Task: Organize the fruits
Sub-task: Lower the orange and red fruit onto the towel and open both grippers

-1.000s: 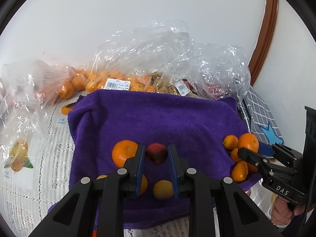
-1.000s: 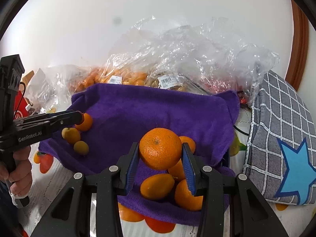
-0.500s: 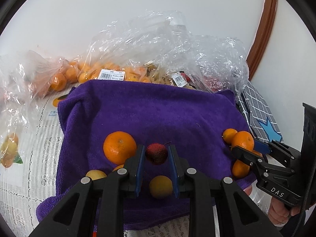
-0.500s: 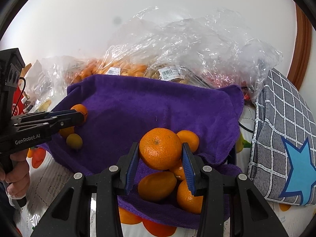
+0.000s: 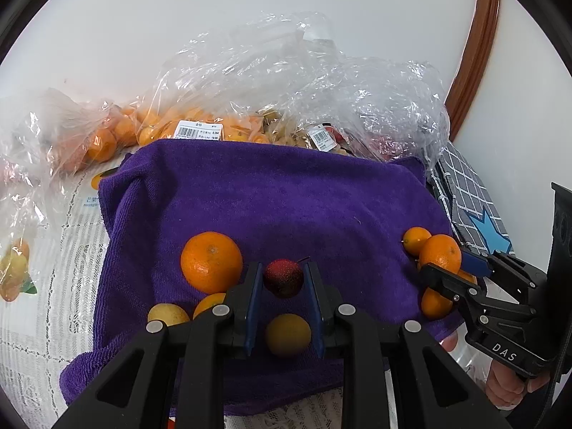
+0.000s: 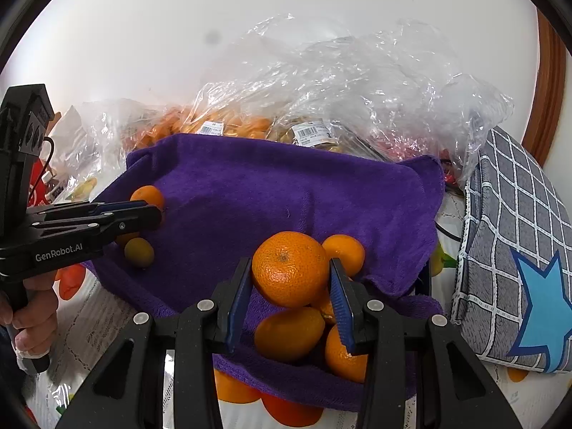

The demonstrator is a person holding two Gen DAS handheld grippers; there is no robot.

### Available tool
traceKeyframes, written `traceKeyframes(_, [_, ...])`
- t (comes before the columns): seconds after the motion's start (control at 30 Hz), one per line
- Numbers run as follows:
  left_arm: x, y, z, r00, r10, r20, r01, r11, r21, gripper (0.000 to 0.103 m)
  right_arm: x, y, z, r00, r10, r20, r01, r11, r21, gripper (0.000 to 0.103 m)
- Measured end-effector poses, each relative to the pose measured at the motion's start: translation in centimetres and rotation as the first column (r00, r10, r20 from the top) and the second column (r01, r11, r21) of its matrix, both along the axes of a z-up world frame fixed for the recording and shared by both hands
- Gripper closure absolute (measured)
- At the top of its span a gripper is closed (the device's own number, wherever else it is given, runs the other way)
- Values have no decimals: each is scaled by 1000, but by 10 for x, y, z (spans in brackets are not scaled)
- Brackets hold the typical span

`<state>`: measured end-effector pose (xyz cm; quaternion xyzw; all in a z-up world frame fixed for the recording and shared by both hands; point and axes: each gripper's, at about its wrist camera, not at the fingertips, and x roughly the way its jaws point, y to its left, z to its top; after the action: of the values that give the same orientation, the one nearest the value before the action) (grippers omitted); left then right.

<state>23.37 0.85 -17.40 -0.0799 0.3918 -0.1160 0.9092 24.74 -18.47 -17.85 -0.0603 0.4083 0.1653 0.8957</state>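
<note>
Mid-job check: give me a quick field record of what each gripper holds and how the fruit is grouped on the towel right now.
left gripper: shut on small red fruit, held above the purple towel
right gripper: shut on large orange
left group: big orange with three small yellow-orange fruits
right group: pile of oranges under the right gripper
background: clear plastic bags of fruit behind the towel
right side: grey checked cloth with a blue star
</note>
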Motion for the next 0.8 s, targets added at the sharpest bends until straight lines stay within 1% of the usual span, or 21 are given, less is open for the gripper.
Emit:
traceKeyframes(0.23, [0,-2,0,1000,-9,4,9,1000,4,80,-1,2,-1,1000,10,7,-10,1000,-12,61])
traceKeyframes(0.53, [-3,-4,1,1000,-9,5,9,1000,13,80,-4,-1,1,1000,0,0,0,1000,9,61])
traceKeyframes(0.57, [-5,-3,3,1000,-7,8,7,1000,15,79,-5,-1,1,1000,-4,-2,4,1000,13,61])
traceKeyframes(0.63, [-8,-3,7,1000,2,18,-2,1000,18,76,-7,-3,5,1000,-13,-1,13,1000,27,61])
traceKeyframes(0.8, [-23,-1,19,999,20,29,-20,1000,-5,76,-22,-9,24,998,-53,14,52,997,59,61])
